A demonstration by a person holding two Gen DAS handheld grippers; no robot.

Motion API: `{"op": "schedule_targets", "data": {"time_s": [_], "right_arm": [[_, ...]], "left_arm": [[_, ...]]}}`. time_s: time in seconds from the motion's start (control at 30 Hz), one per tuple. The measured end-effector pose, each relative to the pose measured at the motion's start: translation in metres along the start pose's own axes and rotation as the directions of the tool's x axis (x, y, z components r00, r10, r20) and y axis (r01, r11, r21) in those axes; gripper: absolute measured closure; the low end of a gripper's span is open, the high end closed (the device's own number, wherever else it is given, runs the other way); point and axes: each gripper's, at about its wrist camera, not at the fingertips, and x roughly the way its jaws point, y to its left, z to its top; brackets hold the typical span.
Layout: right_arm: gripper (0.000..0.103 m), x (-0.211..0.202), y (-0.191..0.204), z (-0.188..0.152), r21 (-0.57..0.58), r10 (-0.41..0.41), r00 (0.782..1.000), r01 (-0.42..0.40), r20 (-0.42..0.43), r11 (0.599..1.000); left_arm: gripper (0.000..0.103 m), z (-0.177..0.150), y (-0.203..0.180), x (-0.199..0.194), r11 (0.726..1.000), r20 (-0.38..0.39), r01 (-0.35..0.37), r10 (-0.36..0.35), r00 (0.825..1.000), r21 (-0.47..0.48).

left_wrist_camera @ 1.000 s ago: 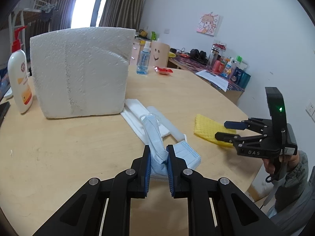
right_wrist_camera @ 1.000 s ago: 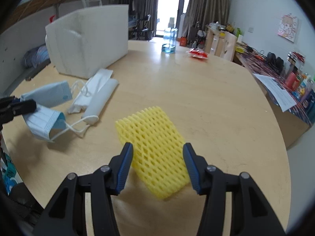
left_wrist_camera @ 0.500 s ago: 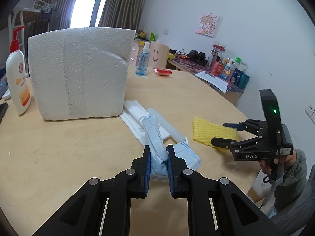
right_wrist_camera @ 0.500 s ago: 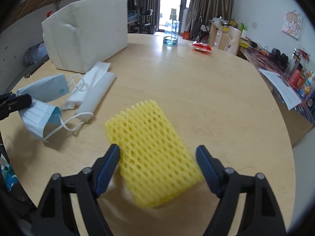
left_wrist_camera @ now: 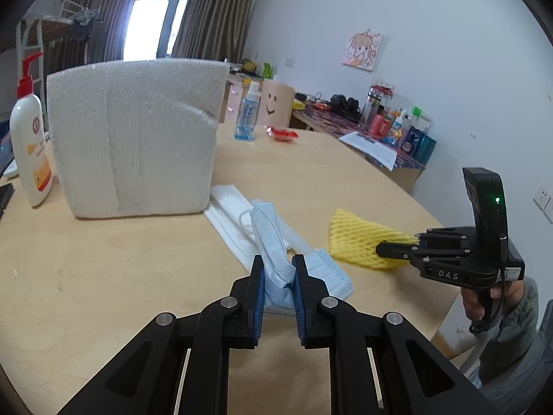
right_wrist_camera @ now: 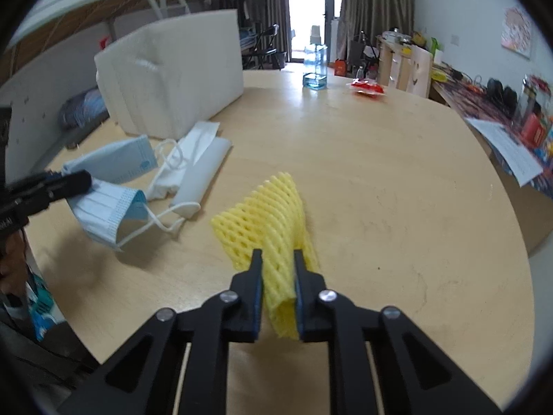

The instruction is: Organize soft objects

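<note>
My left gripper (left_wrist_camera: 278, 266) is shut on a light blue face mask (left_wrist_camera: 269, 231) and holds it just above the table; the mask (right_wrist_camera: 110, 207) hangs from that gripper (right_wrist_camera: 74, 180) in the right wrist view. My right gripper (right_wrist_camera: 278, 259) is shut on a yellow foam net sleeve (right_wrist_camera: 266, 218), which is pinched and folded upward between the jaws. That sleeve (left_wrist_camera: 356, 238) and right gripper (left_wrist_camera: 383, 249) show at the right in the left wrist view. White masks (left_wrist_camera: 235, 214) lie on the table beside the blue one.
A big white foam block (left_wrist_camera: 134, 135) stands on the round wooden table (right_wrist_camera: 380, 173). A lotion pump bottle (left_wrist_camera: 29, 138) is at the far left. A blue spray bottle (left_wrist_camera: 247, 117) and a red wrapper (left_wrist_camera: 281, 134) sit at the back. A cluttered side desk (left_wrist_camera: 380, 128) lies beyond.
My right gripper has closed on the yellow foam sleeve, which now bunches up between the jaws. My left gripper still holds the blue mask in about the same place.
</note>
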Motion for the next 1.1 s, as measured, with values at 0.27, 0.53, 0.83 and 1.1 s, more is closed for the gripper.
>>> {"op": "schedule_targets", "data": {"time_s": [0.27, 0.53, 0.83, 1.1], "right_arm": [[0.091, -0.022, -0.002, 0.001, 0.062, 0.023, 0.998, -0.027, 0.065, 0.998], [0.091, -0.055, 0.0, 0.008, 0.096, 0.028, 0.986, -0.044, 0.167, 0.994], [0.091, -0.088, 0.003, 0.014, 0.13, 0.015, 0.957, -0.055, 0.29, 0.99], [0.091, -0.1, 0.01, 0.019, 0.158, -0.025, 0.926, -0.038, 0.378, 0.987]], "left_arm": [[0.09, 0.017, -0.019, -0.02, 0.998, 0.067, 0.025, -0.029, 0.997, 0.051], [0.091, 0.041, -0.031, -0.04, 0.996, 0.138, -0.001, -0.012, 0.99, 0.091], [0.091, 0.076, -0.049, -0.052, 0.988, 0.188, -0.016, -0.013, 0.982, 0.154], [0.091, 0.094, -0.053, -0.062, 0.979, 0.23, -0.052, 0.006, 0.973, 0.195]]}}
